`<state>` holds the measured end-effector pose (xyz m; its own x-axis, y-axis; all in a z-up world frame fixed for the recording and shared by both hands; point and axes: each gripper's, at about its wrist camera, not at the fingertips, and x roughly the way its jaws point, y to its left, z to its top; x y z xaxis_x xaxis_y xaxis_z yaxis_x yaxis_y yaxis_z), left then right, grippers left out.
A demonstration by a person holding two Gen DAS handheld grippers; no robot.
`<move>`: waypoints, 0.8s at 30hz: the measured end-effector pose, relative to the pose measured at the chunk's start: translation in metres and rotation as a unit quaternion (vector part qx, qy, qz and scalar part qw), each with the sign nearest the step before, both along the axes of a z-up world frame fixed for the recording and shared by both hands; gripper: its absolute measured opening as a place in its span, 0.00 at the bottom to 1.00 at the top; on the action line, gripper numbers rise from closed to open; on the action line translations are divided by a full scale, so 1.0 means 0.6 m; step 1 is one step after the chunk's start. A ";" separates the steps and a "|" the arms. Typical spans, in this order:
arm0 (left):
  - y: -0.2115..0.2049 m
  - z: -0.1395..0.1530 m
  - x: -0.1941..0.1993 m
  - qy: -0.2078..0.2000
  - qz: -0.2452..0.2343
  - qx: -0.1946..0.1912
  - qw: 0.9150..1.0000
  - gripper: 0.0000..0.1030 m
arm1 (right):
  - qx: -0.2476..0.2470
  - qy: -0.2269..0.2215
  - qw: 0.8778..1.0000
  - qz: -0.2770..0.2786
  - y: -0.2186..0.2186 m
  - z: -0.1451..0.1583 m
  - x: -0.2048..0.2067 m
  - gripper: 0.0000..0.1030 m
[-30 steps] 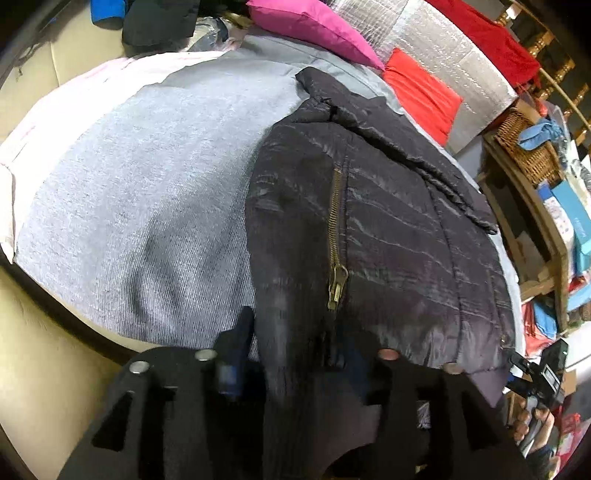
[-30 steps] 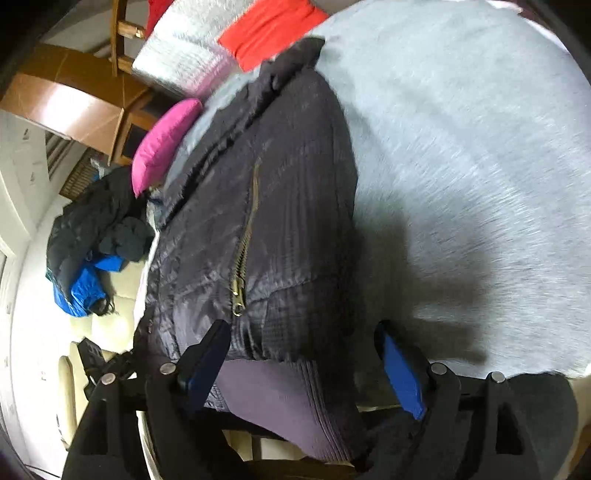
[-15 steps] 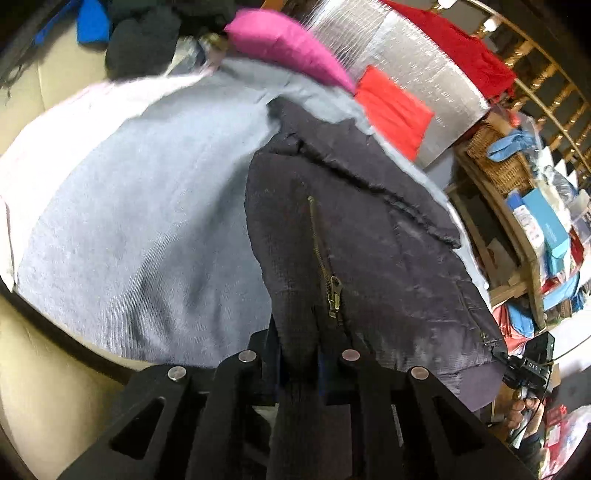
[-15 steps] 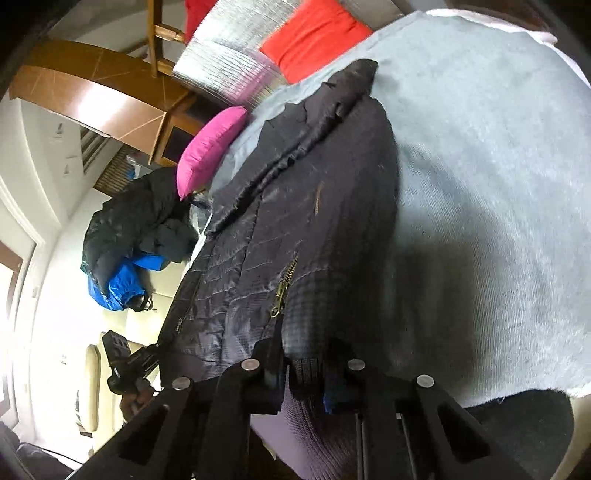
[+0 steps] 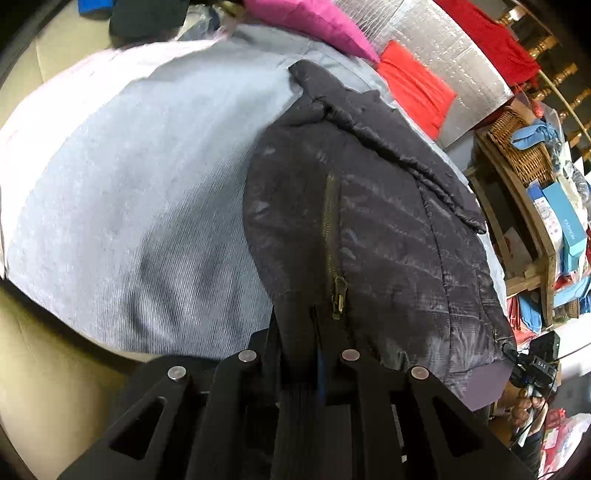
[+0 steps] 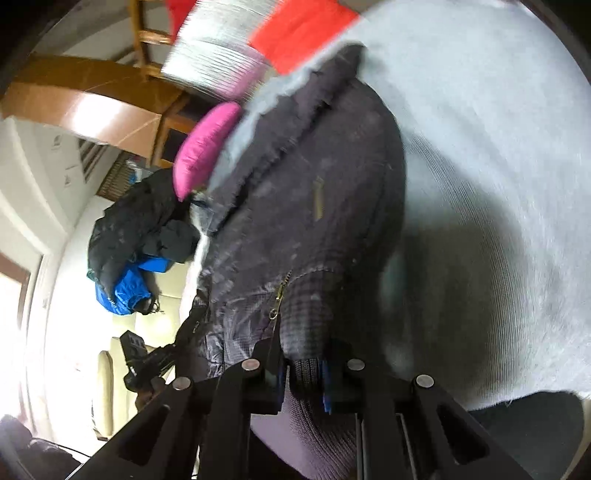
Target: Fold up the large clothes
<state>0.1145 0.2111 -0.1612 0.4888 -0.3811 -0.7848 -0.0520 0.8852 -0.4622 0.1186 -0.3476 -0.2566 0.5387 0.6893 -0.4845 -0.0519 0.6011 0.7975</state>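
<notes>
**Both grippers clamped on the jacket hem**

So, a dark quilted jacket lies on a grey blanket that covers the bed; the jacket takes up the right part as the left wrist cam sees it, collar toward the far edge, ribbed hem at the near edge. Brass zipper runs down the front, pull hanging near the hem.

Left gripper: jaws have just been closing, now pinched together on the ribbed hem, fabric betw. the pads, just left of the zipper pull. Right gripper: jaws have also just been closing, now pinched on the hem too, w/ knit band bunched betw. the blue pads. In the left cam the right gripper shows at the jacket's other bottom corner, a hand below it.

Past the far edge: pink cushion, red cushion, silver padded panel. A wicker basket sits on a wooden shelf off the right side. In the right cam, a pile of dark and blue clothes lies well apart from the jacket. That frame is blurred.
</notes>
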 end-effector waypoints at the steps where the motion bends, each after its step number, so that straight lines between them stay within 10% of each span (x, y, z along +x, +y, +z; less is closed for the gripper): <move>1: 0.000 0.014 -0.003 -0.016 -0.002 -0.012 1.000 0.14 | 0.009 0.006 1.000 -0.001 -0.001 -0.008 -0.002 0.15; 4: -0.006 0.056 -0.006 -0.064 -0.010 -0.023 0.998 0.14 | 0.028 -0.020 0.999 -0.004 -0.004 0.014 -0.008 0.15; 10: -0.005 -0.001 0.019 -0.002 -0.014 0.001 1.000 0.14 | 0.026 0.001 1.000 0.005 -0.001 -0.003 0.005 0.15; 13: -0.007 0.036 0.014 -0.042 -0.029 -0.013 0.999 0.14 | 0.040 0.000 0.999 0.005 0.000 -0.005 0.000 0.15; 24: -0.011 0.214 0.209 -0.179 -0.027 -0.072 0.981 0.14 | 0.105 -0.136 0.985 0.001 -0.022 0.187 0.131 0.15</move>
<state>0.2398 0.2043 -0.0328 0.6994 -0.5090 -0.5017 0.1827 0.8060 -0.5630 0.1970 -0.3610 -0.1443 0.6278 0.7598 -0.1688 -0.2811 0.4236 0.8611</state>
